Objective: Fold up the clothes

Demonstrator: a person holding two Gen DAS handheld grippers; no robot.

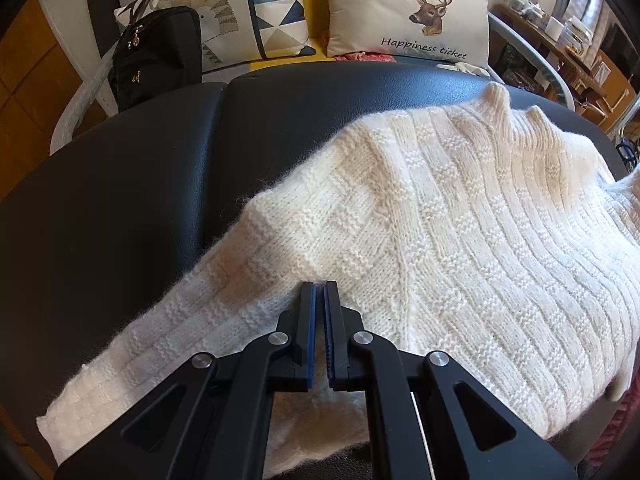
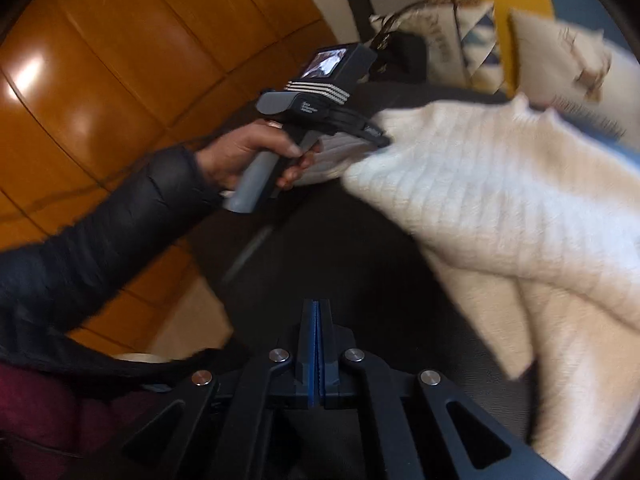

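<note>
- The only writing I can read is "Happiness ticket", printed under a stag's head on the deer cushion (image 1: pixel 408 12) at the back; the small lettering on the left tool's body is too blurred to make out.
- My left gripper (image 1: pixel 320 286) points steeply down at the cream knit sweater (image 1: pixel 460 216), its fingers (image 1: pixel 306 320) clenched with a bit of the knit pinched at their tips, near where the sleeve meets the body.
- The sweater lies spread on the black padded bench (image 1: pixel 140 184), the collar toward the cushions, one sleeve trailing toward me.
- In the right wrist view, the left hand (image 2: pixel 256 156) wraps the grey handle, dark puffy sleeve (image 2: pixel 120 232) behind it.
- My right gripper (image 2: pixel 319 304) hovers over bare bench, fingers clenched on nothing, the sweater off to one side.
- A black bag (image 1: pixel 156 56) stands by the zebra cushion (image 1: pixel 208 12).
</note>
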